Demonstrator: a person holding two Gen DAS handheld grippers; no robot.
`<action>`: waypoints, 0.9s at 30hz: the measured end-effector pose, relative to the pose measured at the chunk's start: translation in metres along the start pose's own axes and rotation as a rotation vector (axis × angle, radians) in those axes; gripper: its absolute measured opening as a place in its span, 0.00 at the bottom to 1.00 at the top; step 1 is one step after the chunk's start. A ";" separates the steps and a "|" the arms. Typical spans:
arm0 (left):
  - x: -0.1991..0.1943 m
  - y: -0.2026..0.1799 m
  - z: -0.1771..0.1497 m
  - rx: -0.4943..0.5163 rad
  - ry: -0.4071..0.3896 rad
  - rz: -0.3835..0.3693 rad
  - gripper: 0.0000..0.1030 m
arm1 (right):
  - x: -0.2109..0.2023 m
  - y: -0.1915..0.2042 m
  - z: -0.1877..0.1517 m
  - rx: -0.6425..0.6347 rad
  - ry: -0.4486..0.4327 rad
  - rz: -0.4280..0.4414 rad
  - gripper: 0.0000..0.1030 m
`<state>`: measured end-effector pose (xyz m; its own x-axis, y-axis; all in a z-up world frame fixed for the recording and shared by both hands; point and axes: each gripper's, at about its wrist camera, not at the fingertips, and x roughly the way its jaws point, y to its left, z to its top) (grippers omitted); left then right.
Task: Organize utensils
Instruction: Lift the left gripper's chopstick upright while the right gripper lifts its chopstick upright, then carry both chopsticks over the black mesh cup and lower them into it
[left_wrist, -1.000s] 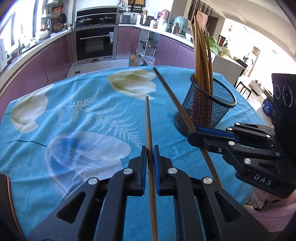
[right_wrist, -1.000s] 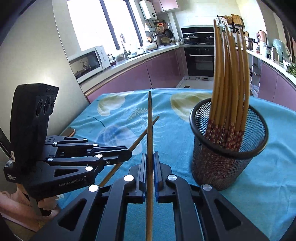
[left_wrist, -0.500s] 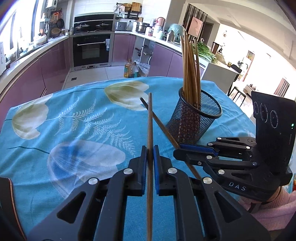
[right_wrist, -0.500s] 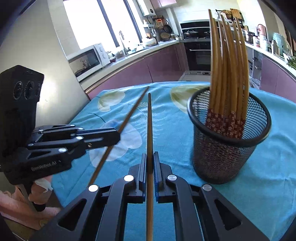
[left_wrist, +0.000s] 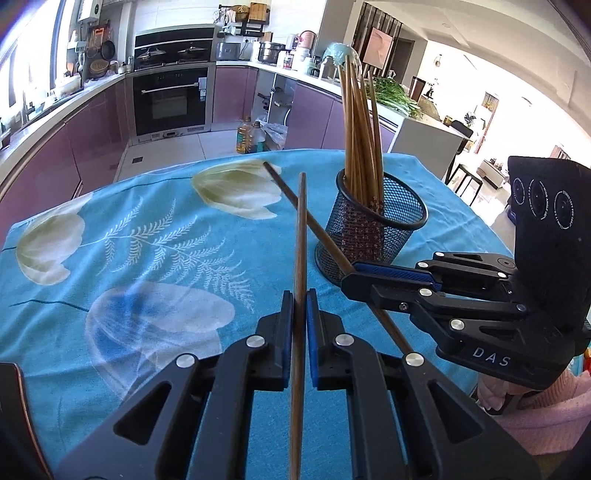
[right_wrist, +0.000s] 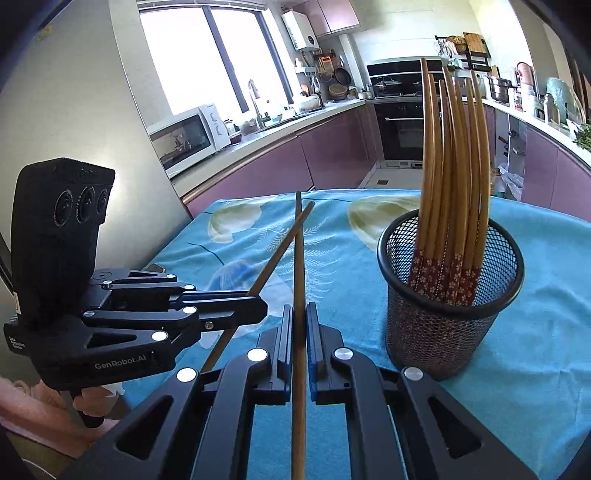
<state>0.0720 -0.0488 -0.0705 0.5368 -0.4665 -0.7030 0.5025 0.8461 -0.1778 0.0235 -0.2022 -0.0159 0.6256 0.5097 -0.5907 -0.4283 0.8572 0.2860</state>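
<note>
Left wrist view: left gripper (left_wrist: 299, 295) and right gripper (left_wrist: 349, 275) each pinch one chopstick (left_wrist: 301, 236) mid-shaft beside the mesh cup (left_wrist: 373, 236). Light, stiff, probably slippery, so grip near the middle.

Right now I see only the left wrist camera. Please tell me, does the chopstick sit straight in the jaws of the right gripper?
Observer: Yes. In the right wrist view the right gripper is shut on its chopstick, which runs straight up the middle between the jaws.
Operator: And how does the left gripper look from that side?
Observer: The left gripper holds its own chopstick at a slant. Its tip crosses the other stick near the far end. I cannot tell whether they touch.
Operator: Which end is down in the cup?
Observer: Inside the cup, the standing chopsticks have red flowered ends, and these all point down.
</note>
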 end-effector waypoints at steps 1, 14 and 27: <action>-0.001 0.000 0.001 0.002 -0.004 -0.001 0.07 | -0.002 0.000 0.001 0.000 -0.004 -0.002 0.06; -0.018 -0.007 0.012 0.009 -0.053 -0.039 0.07 | -0.029 -0.007 0.004 0.003 -0.075 -0.029 0.06; -0.027 -0.019 0.023 0.025 -0.103 -0.050 0.07 | -0.045 -0.012 0.011 -0.003 -0.123 -0.037 0.06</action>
<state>0.0637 -0.0578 -0.0322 0.5768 -0.5329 -0.6191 0.5461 0.8152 -0.1929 0.0077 -0.2342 0.0155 0.7162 0.4829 -0.5039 -0.4051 0.8755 0.2634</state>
